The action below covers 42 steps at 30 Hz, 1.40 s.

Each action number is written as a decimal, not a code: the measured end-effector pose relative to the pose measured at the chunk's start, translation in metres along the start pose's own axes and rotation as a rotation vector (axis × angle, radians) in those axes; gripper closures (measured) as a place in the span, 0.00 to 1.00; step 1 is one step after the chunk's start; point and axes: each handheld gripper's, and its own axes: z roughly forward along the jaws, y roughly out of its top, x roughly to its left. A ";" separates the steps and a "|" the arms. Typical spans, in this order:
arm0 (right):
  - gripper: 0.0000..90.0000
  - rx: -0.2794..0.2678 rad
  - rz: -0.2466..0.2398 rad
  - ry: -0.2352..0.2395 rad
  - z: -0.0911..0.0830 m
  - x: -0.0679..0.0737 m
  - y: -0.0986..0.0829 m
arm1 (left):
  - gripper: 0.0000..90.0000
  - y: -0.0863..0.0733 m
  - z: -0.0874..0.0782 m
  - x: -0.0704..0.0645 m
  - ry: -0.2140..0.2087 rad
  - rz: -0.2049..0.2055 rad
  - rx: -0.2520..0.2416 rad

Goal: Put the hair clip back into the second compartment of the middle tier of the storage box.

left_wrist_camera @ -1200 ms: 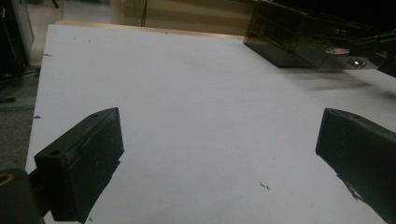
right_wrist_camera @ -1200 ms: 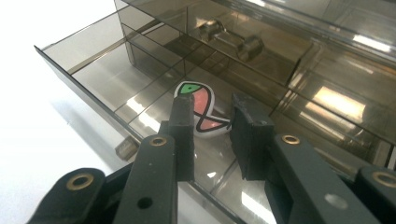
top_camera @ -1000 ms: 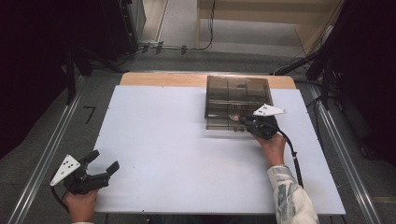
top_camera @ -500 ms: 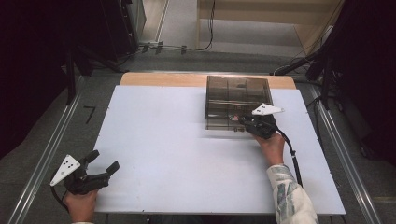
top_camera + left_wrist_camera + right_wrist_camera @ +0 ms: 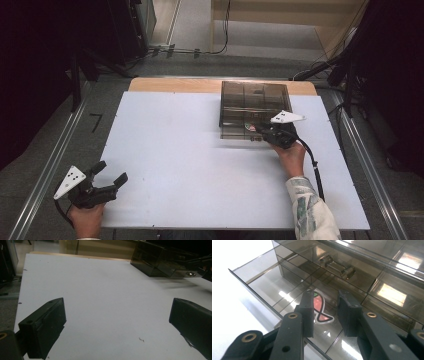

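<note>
A smoky clear drawer box [image 5: 254, 107] is being kept at the far right of the white desk [image 5: 190, 165], its bottom drawer [image 5: 287, 293] pulled out toward the person. The right gripper [image 5: 264, 132] is being held over that open drawer by the right hand [image 5: 291, 155]. In the right gripper view, its jaws are being held a little apart with nothing pinched between them, above a red chili-shaped piece [image 5: 320, 307] lying in a compartment of the drawer. A closed drawer with a clear handle [image 5: 336, 267] is being shown just above. The left gripper [image 5: 107, 182] is being held at the near left corner of the desk, well apart from the box, its jaws spread wide and empty over bare desk.
</note>
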 end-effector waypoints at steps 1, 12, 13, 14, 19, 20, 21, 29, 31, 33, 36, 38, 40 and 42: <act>0.72 -0.002 0.002 0.005 -0.001 0.001 0.000 | 0.01 0.000 0.000 0.000 0.000 0.001 0.001; 0.71 -0.025 -0.020 0.022 -0.015 0.006 -0.002 | 0.01 0.000 0.000 0.000 0.001 0.005 0.003; 0.71 -0.031 -0.024 0.022 -0.017 0.007 -0.003 | 0.01 0.000 0.000 0.000 0.001 0.005 0.003; 0.71 -0.035 -0.024 0.024 -0.019 0.007 -0.003 | 0.01 0.000 0.000 0.000 0.001 0.006 0.004; 0.70 -0.043 -0.023 0.017 -0.028 0.005 -0.007 | 0.01 0.000 0.000 0.000 0.001 0.006 0.004; 0.70 -0.043 -0.023 0.017 -0.028 0.005 -0.007 | 0.01 0.000 0.000 0.000 0.001 0.006 0.004; 0.70 -0.045 -0.023 0.017 -0.030 0.004 -0.008 | 0.01 0.000 0.000 -0.001 0.002 0.006 0.004; 0.70 -0.052 -0.029 0.011 -0.042 0.004 -0.016 | 0.01 0.000 0.001 -0.001 0.003 0.006 0.004; 0.69 -0.054 -0.027 0.009 -0.047 0.006 -0.018 | 0.01 0.000 0.001 -0.001 0.003 0.005 0.004; 0.69 -0.050 -0.025 0.009 -0.050 0.007 -0.021 | 0.01 0.000 0.001 -0.001 0.004 0.006 0.004; 0.69 -0.052 -0.027 0.003 -0.056 0.007 -0.025 | 0.01 0.000 0.001 -0.001 0.003 0.005 0.004; 0.69 -0.052 -0.025 0.002 -0.058 0.007 -0.027 | 0.01 0.000 0.001 -0.001 0.002 0.006 0.004; 0.69 -0.055 -0.022 -0.004 -0.064 0.005 -0.031 | 0.01 0.000 0.001 -0.001 0.002 0.007 0.005; 0.68 -0.052 -0.019 -0.004 -0.065 0.005 -0.033 | 0.01 0.000 0.001 -0.001 0.003 0.008 0.004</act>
